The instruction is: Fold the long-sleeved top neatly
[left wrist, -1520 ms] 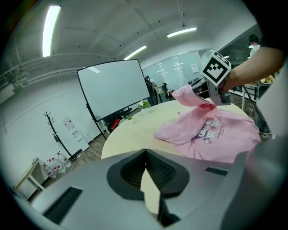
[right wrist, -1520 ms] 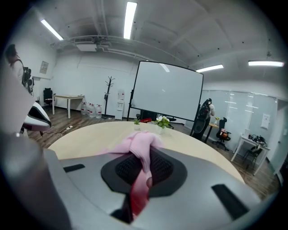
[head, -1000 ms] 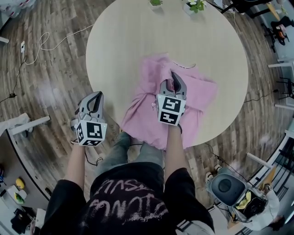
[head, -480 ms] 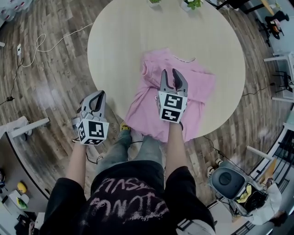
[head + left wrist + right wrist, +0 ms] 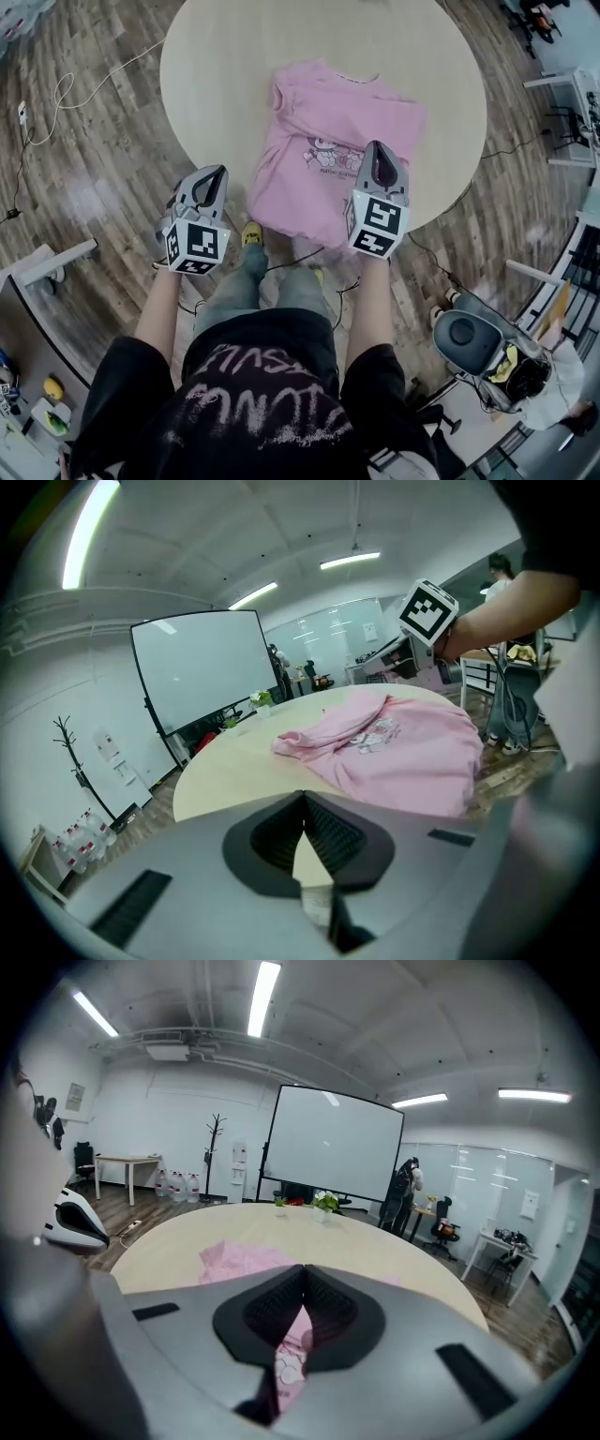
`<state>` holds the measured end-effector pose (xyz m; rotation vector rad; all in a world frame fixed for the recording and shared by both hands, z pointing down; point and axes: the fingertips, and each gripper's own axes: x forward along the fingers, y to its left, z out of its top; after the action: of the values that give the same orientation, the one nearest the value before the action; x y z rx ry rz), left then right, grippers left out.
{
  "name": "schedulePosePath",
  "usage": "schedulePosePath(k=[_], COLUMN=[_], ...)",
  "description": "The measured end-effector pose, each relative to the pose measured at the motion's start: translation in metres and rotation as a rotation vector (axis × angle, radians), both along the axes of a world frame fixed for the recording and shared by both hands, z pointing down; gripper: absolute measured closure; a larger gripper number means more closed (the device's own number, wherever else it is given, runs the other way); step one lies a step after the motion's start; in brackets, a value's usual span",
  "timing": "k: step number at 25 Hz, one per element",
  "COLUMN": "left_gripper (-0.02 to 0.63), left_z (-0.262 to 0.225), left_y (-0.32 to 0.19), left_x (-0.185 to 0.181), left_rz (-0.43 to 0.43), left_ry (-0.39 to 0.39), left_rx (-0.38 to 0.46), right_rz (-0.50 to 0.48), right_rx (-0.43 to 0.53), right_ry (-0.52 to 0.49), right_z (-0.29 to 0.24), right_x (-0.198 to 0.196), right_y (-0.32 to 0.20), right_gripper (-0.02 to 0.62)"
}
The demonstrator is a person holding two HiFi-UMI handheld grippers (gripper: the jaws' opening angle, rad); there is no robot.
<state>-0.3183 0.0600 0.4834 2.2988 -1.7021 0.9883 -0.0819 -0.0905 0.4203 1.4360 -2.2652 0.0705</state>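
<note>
The pink long-sleeved top (image 5: 333,141) lies flat, print side up, on the round surface (image 5: 225,66), with its hem at the near rim. The right hand-held gripper (image 5: 379,155) hovers over the top's lower right part. Its jaws have just been closing and now meet, with no cloth pinched between them. The left hand-held gripper (image 5: 212,176) is beside the top's lower left edge, past the rim and over the wooden floor (image 5: 94,187), with its jaws together and empty.
</note>
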Motion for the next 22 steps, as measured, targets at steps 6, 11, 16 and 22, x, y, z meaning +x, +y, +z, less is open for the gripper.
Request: schedulePosePath(k=[6, 11, 16, 22], left_gripper=[0.595, 0.595, 0.595, 0.595], left_z=[0.002, 0.003, 0.004, 0.015], left_y=[0.020, 0.053, 0.099, 0.152], left_x=[0.029, 0.045, 0.064, 0.100], left_rz=[0.007, -0.017, -0.081, -0.084], left_ry=[0.017, -0.042, -0.072, -0.118], left_rx=[0.000, 0.011, 0.013, 0.010], right_rz=[0.066, 0.083, 0.065, 0.003], right_rx=[0.019, 0.029, 0.015, -0.013], right_ry=[-0.008, -0.029, -0.038, 0.019], right_z=[-0.008, -0.003, 0.013, 0.042], right_x=[0.074, 0.131, 0.181, 0.215], right_y=[0.046, 0.100, 0.160, 0.226], right_gripper=[0.589, 0.589, 0.589, 0.569])
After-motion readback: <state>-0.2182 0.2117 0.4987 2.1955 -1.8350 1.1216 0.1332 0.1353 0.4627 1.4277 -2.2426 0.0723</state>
